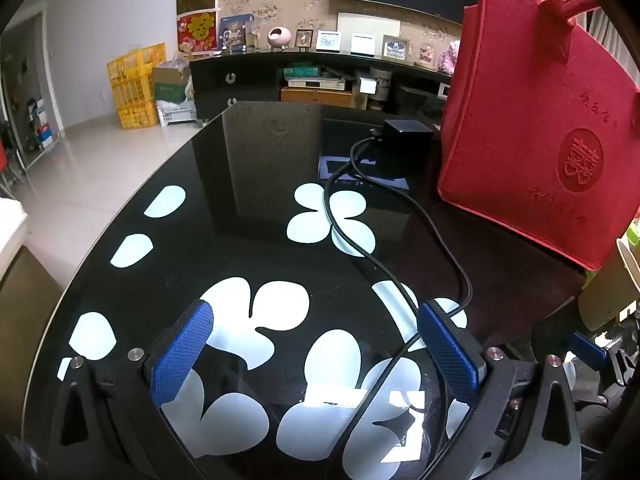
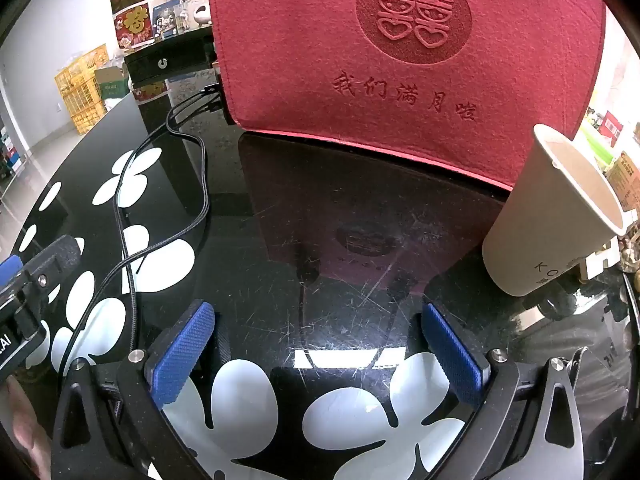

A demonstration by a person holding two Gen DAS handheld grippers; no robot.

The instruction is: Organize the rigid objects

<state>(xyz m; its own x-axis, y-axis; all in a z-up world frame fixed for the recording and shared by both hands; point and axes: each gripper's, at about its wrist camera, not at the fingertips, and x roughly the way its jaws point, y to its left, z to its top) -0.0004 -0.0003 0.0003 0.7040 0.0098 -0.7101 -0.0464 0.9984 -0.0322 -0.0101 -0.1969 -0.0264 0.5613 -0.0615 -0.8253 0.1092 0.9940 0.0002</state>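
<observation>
A red felt bag (image 1: 532,128) with embossed characters stands upright on the black glass table (image 1: 240,248) at the right; in the right wrist view it (image 2: 400,60) fills the top. A beige paper cup (image 2: 548,216) stands to the bag's right, near the table edge. My left gripper (image 1: 314,336) is open and empty, low over the table, left of the bag. My right gripper (image 2: 316,340) is open and empty, in front of the bag, with the cup ahead to its right. The left gripper's body (image 2: 24,292) shows at the right wrist view's left edge.
A small black box (image 1: 406,130) with black cables (image 1: 400,280) sits behind the bag's left side; the cables (image 2: 160,208) run across the table toward me. A dark cabinet (image 1: 320,76) with frames and yellow crates (image 1: 136,88) stand beyond the table. Cluttered items (image 2: 616,168) lie past the cup.
</observation>
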